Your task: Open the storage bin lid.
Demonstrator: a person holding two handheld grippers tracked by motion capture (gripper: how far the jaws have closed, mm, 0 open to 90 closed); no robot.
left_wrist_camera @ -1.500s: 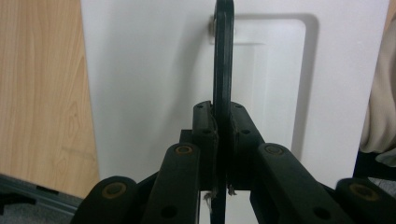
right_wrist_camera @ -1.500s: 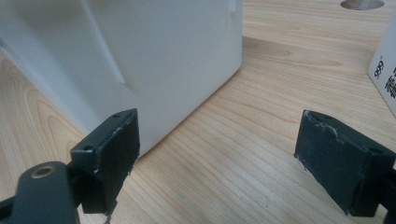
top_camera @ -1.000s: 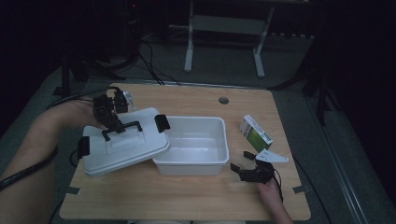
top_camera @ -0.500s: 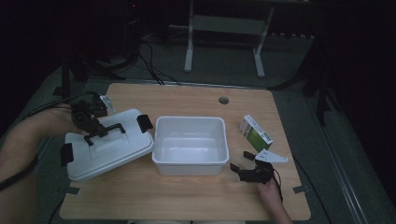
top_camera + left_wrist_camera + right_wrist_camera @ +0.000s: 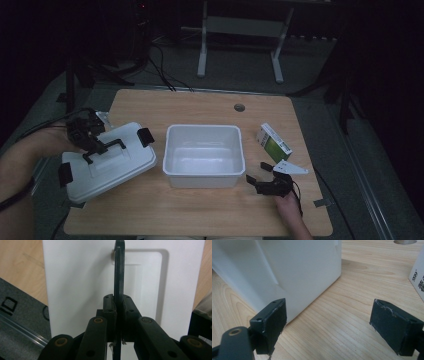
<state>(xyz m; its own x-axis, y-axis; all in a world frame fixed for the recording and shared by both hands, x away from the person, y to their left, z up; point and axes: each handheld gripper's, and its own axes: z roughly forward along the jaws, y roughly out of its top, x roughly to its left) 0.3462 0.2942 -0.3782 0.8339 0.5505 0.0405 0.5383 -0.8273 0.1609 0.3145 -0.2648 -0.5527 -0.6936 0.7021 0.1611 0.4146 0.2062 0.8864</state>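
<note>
A white lid (image 5: 117, 167) with a black handle (image 5: 111, 146) and black end clasps sits at the table's left edge, partly over it. My left gripper (image 5: 91, 141) is shut on that handle. In the left gripper view the jaws pinch the thin handle (image 5: 119, 272) above the lid (image 5: 80, 277), with the gripper (image 5: 117, 312) at its near end. The open white bin (image 5: 202, 155) stands mid-table and holds nothing. My right gripper (image 5: 261, 181) rests open by the bin's front right corner, with bare wood between its jaws (image 5: 332, 322) and the bin wall (image 5: 287, 270) to its left.
A green and white carton (image 5: 273, 142) lies right of the bin, and its edge (image 5: 418, 280) is in the right gripper view. The wooden table (image 5: 200, 107) has a cable hole (image 5: 239, 107) at the back. Dark floor, cables and stand legs surround it.
The left gripper has carried the lid left and down, off the bin, to the table's left edge. The right gripper has stayed put.
</note>
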